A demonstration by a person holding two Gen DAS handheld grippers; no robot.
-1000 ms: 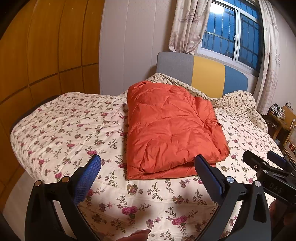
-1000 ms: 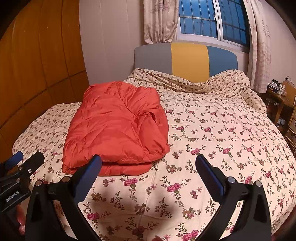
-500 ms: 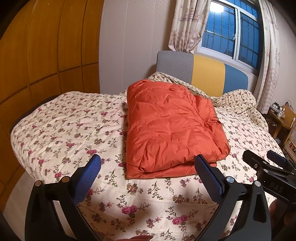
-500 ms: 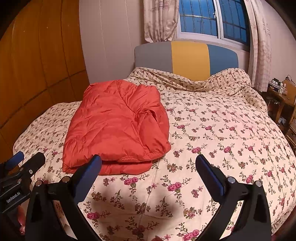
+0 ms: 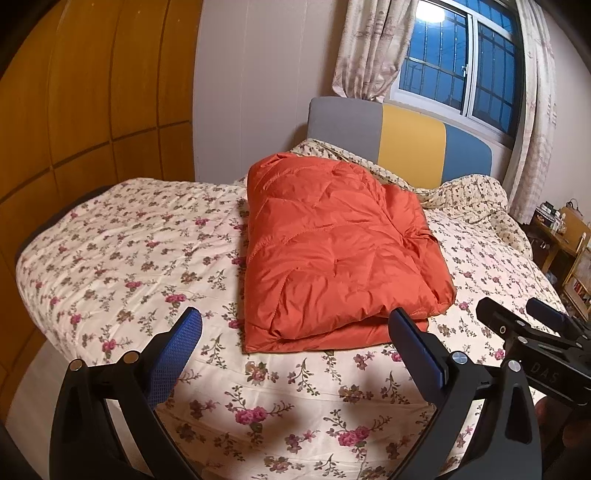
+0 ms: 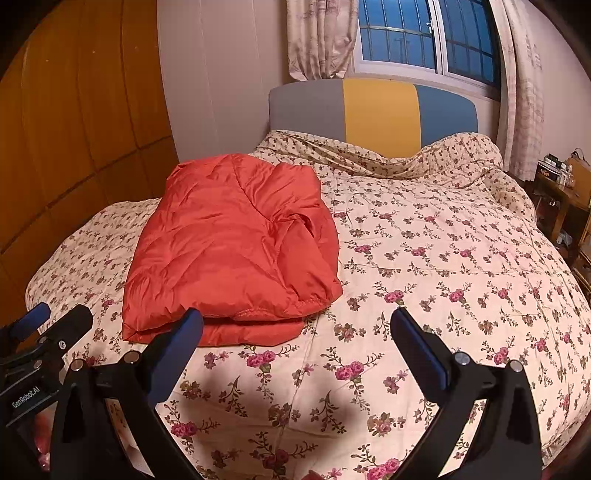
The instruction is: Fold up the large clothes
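Note:
An orange quilted jacket lies folded into a thick rectangle on the floral bedspread. My left gripper hangs open just short of the jacket's near edge, nothing between its blue pads. In the right wrist view the same jacket lies to the left. My right gripper is open over the bedspread, its left fingertip near the jacket's front hem. Each gripper shows at the edge of the other's view: the right gripper and the left gripper.
A headboard in grey, yellow and blue stands at the far end under a curtained window. Wooden wardrobe panels line the left wall. A cluttered wooden side table stands at the right of the bed.
Both views have shifted very slightly; the jacket sits a touch higher in the left wrist frame. The jacket's shape and both open grippers are unchanged.

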